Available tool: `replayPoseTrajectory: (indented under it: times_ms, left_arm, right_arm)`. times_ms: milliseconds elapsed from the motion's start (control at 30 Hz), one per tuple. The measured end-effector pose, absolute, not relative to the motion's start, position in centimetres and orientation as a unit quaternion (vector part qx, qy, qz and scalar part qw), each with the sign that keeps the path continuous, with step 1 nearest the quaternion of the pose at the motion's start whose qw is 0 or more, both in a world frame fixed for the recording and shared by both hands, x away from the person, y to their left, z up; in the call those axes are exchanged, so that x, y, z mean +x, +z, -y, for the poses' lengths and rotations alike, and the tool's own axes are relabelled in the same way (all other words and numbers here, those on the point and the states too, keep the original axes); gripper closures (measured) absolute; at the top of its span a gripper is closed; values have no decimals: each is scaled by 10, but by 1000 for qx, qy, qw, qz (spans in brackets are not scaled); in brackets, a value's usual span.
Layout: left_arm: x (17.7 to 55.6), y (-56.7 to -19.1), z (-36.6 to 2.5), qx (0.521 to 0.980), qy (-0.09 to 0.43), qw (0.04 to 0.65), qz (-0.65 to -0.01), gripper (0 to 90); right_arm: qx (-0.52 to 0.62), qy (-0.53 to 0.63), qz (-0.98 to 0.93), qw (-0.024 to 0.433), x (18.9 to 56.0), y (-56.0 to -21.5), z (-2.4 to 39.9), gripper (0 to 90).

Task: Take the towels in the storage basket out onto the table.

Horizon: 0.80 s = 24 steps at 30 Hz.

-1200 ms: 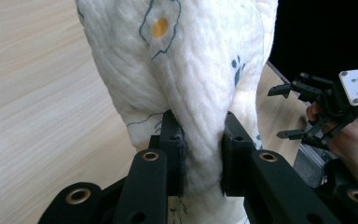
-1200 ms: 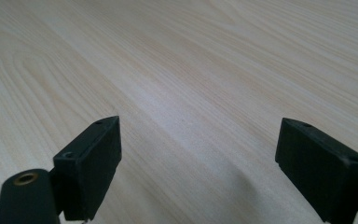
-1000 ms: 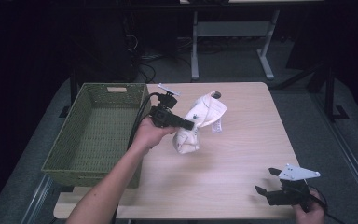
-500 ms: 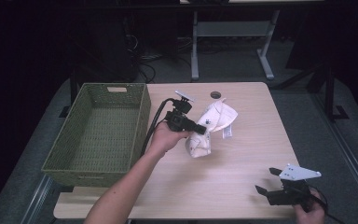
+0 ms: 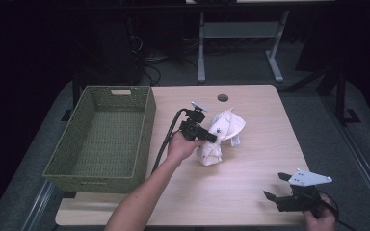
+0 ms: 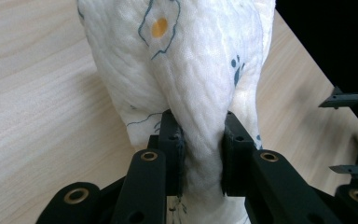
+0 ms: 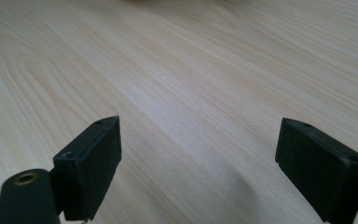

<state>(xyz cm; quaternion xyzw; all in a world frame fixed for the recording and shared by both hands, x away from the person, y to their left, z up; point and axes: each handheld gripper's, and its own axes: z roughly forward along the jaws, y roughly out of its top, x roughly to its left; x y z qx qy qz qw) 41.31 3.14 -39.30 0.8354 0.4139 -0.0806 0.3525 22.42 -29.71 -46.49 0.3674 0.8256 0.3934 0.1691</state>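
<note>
From the high view, my left gripper (image 5: 211, 138) is clamped on a bunched white quilted cloth with small blue and yellow prints (image 5: 224, 134), which sits near the middle of the pale wooden table (image 5: 250, 192) with its lower folds resting on the wood. My left hand (image 5: 180, 147) wraps the gripper's body, the forearm reaching in diagonally from the bottom edge, and a black cable loops back from it. Just beside that hand, to the left, stands an olive-green woven rectangular basket (image 5: 147, 139), close to the cloth but apart from it. My right gripper (image 5: 275, 188) rests low at the near right corner of the table, well apart from the cloth, jaws spread, with my right hand (image 5: 320, 220) behind it. In the left gripper view, my two black jaws pinch a thick fold of the white cloth (image 6: 186, 84) between them, the fabric billowing upward and hiding the table beyond; the pads press into it on both sides. The other gripper (image 6: 354, 140) shows at the far right edge. In the right gripper view, my jaws stand wide apart over bare wood grain (image 7: 191, 70), holding nothing.
</note>
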Motion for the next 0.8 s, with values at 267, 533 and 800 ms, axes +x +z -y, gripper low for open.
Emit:
replayPoseTrajectory:
  times_ms: [267,533,800]
  left_arm:
    - [414,-413,-24,841,-68,331,-423,736]
    - [412,-424,-21,841,-68,327,-425,733]
    - [409,-430,-15,846,-51,321,-422,723]
  right_arm:
    - [368,393,-826,169,223,-465,297,140]
    - [369,394,-825,168,224,-465,298,140]
    - [366,394,-826,169,223,-464,298,140]
